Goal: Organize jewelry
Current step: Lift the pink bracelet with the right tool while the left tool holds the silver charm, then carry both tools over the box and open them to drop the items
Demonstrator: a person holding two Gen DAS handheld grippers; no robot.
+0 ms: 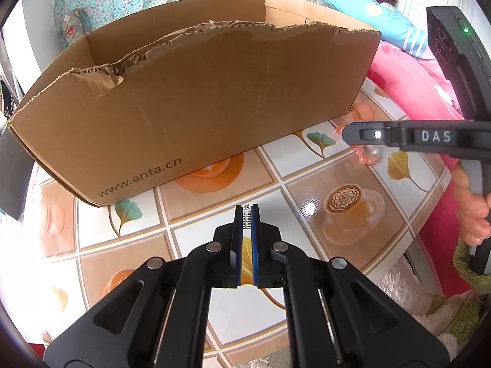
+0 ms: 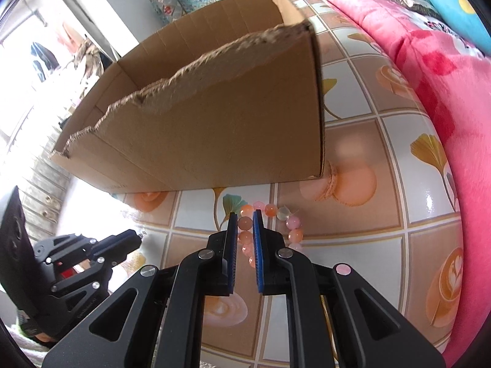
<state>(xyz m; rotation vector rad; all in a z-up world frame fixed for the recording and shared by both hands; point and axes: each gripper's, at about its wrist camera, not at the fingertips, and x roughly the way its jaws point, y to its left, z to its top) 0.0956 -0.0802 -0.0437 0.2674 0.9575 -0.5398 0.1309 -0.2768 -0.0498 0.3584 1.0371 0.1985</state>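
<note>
The right gripper (image 2: 245, 214) straddles the bead bracelet (image 2: 271, 224), jaws narrowly apart. The left gripper (image 1: 246, 210) pinches a small silvery piece near the cardboard box (image 1: 196, 92)

The worktop (image 2: 396, 141) has a glossy tiled print of coffee cups, macarons and ginkgo leaves. A torn-edged cardboard box (image 1: 196, 107) stands on it, and a bead bracelet (image 2: 285, 220) lies just beside the box's near right corner.
</note>
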